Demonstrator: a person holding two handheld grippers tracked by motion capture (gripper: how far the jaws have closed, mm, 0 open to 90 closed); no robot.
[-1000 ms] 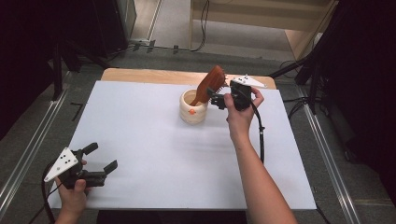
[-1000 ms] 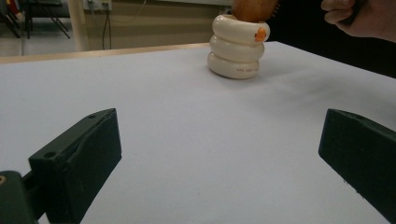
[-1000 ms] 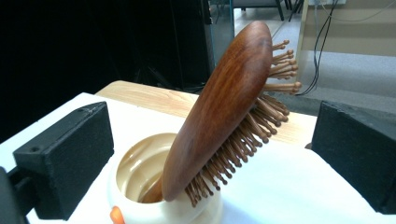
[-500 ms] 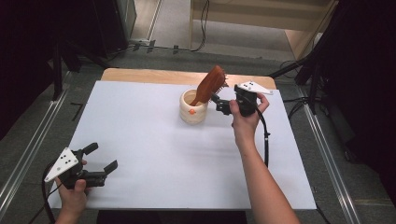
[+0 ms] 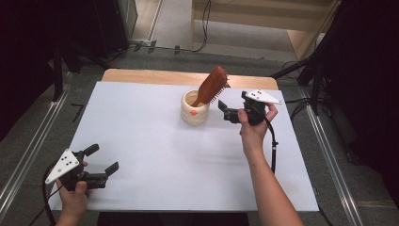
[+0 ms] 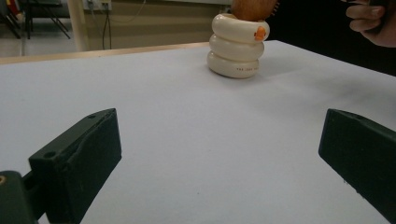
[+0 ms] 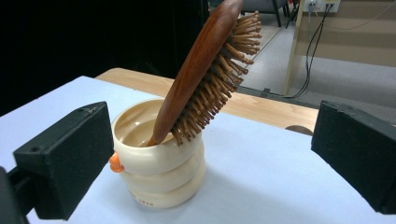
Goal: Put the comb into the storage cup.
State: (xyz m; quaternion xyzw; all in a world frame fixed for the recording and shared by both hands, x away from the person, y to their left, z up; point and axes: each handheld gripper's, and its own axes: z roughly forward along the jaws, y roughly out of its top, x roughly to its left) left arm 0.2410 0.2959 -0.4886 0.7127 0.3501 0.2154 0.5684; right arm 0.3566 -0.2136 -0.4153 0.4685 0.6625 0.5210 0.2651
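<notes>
While the wooden hairbrush [image 5: 212, 86] leans in the cream ribbed cup [image 5: 194, 109] at upper centre, the right gripper [image 5: 224, 111] is held just beside it and the left gripper [image 5: 102, 159] at lower left, both with fingers spread and empty.

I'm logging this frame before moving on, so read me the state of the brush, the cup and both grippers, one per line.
hairbrush: standing handle-down in the cup, leaning on its rim, bristles toward the right gripper, not gripped.
cup: upright on the table, holding the hairbrush.
right gripper: jaws open, empty, just beside the cup.
left gripper: jaws open, empty, at the table's near left corner, far from the cup.
</notes>
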